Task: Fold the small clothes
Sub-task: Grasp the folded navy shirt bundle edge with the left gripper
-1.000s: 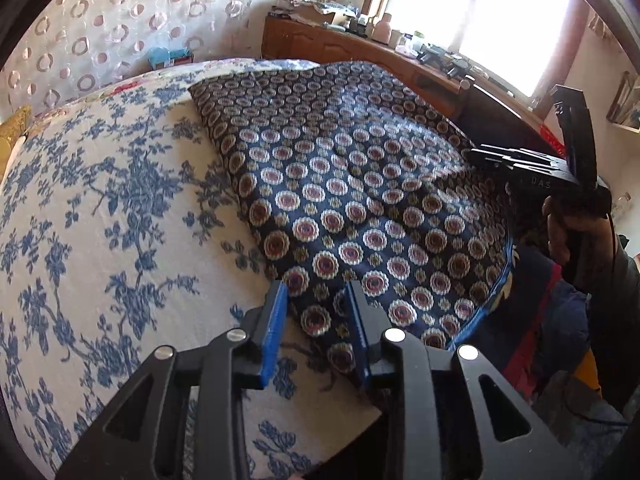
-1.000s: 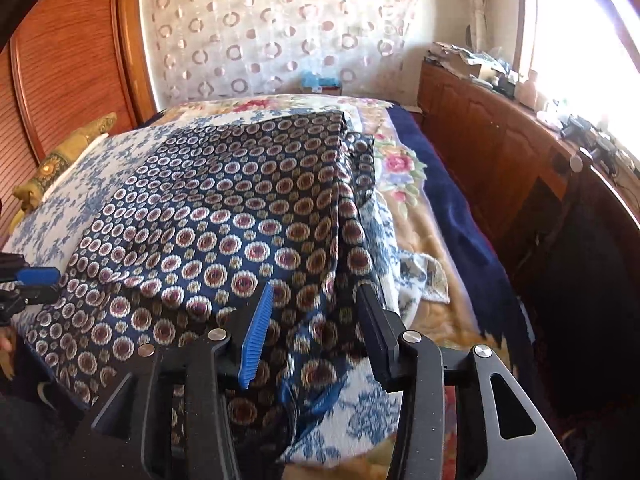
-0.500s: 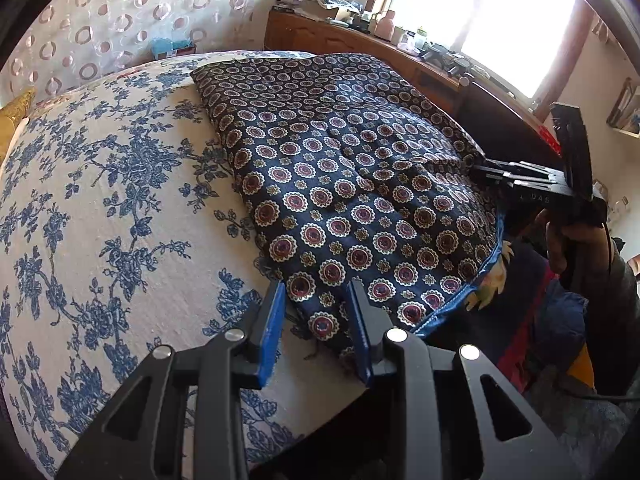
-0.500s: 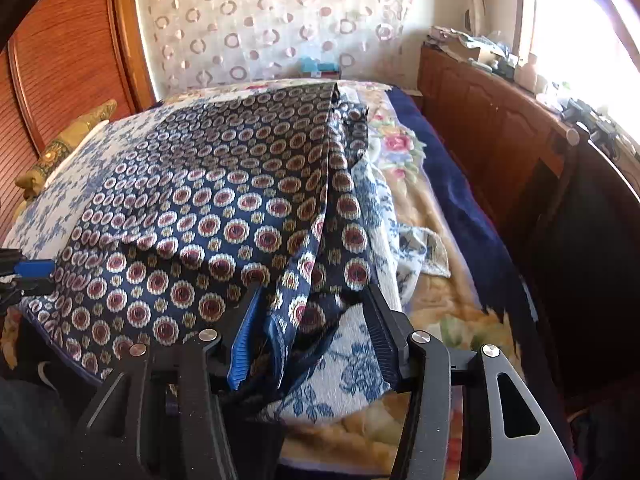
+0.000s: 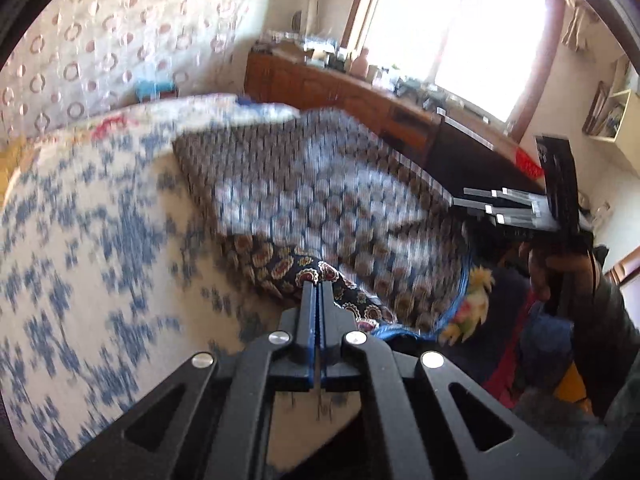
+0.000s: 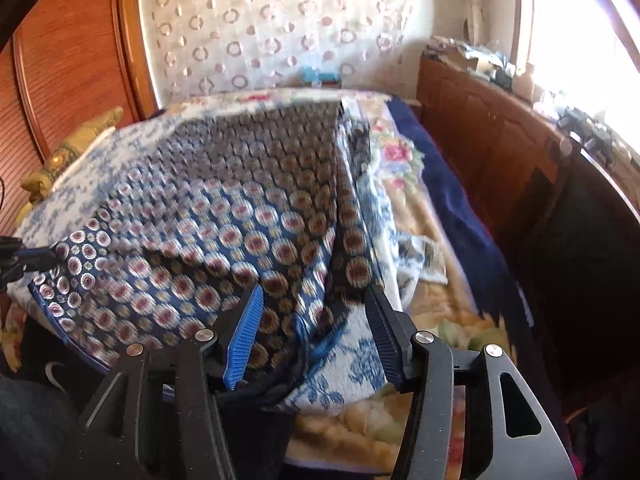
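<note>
Garment: a navy blue cloth printed with rows of red and cream medallions [image 6: 224, 216] is lying spread over the white bedspread with blue floral print [image 5: 80, 240], reaching from the far middle of the bed to its near edge.

Left gripper [image 5: 316, 286]: its blue-padded jaws are standing closed, pinching the garment's near left corner; the cloth is bunching in a small ridge just beyond the tips.

Right gripper [image 6: 312, 312]: its jaws have just been opening and are standing apart around the garment's near right corner (a hanging fold of the cloth lies between them, but the pads are not pressing on it).

Person: a hand [image 5: 548, 272] is holding the right gripper's handle at the right edge of the left wrist view.

Surroundings: a brown wooden sideboard [image 6: 492, 136] is running along the right of the bed under a bright window; a curtain with ring pattern is hanging at the far wall.

Step in hand: judging by the grips, the near hem is being taken up for the first fold, with one corner secured and the other not yet caught.

Next move: the right jaws probably need to close on their corner; both corners then want carrying together towards the far edge, level with each other, so that the fold lands square.

Caution: both views are blurring, so fine creases cannot be read.
</note>
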{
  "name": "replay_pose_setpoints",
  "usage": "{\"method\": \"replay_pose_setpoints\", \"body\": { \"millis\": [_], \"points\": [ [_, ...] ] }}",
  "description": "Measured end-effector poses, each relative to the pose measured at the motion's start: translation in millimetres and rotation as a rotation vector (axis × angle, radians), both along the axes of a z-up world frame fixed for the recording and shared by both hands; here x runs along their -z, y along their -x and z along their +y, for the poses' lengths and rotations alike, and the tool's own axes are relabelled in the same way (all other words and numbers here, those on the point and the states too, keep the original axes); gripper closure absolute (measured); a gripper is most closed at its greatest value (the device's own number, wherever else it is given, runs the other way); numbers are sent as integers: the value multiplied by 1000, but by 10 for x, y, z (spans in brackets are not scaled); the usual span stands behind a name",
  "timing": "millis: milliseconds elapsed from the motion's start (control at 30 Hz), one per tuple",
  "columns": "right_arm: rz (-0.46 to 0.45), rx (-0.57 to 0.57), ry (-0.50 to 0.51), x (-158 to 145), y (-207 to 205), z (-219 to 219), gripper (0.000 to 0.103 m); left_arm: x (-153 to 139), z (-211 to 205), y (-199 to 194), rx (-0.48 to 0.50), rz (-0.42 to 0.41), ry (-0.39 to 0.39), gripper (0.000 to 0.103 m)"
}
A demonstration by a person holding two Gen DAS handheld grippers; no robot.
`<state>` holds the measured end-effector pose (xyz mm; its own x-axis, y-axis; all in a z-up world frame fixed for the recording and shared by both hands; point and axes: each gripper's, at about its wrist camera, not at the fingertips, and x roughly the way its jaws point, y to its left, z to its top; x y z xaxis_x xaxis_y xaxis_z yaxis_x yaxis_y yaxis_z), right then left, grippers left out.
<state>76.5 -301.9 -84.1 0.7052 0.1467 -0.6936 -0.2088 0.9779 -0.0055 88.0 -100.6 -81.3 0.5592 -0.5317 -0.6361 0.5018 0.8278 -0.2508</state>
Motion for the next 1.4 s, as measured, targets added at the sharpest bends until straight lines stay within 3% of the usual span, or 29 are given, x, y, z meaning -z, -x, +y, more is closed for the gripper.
{"method": "replay_pose_setpoints", "body": {
  "millis": [267, 567, 867, 1067, 1100, 1133, 1233, 1400],
  "points": [
    [-56, -79, -11, -247, 40, 334, 42, -383, -173, -514, -21, -73, 61, 103],
    [-113, -139, -18, -491, 143, 507, 37, -346, -285, -844, -53, -63, 46, 103],
    [-4, -220, 45, -77, 130, 751, 34, -290, -241, -885, -83, -46, 59, 103],
    [41, -169, 105, 203, -11, 604, 35, -321, -144, -869, -105, -60, 69, 103],
    [44, -154, 102, 231, -69, 545, 39, -323, -134, -885, -112, -62, 66, 103],
    [52, -137, 100, 256, -144, 477, 62, -324, -116, -919, -122, -63, 65, 103],
    [49, -137, 56, 193, -318, 359, 92, -322, -61, -997, -141, -68, 64, 103],
    [-52, -153, 82, -74, -499, 407, 99, -321, 79, -1090, -169, -70, 88, 103]
  ]
}}
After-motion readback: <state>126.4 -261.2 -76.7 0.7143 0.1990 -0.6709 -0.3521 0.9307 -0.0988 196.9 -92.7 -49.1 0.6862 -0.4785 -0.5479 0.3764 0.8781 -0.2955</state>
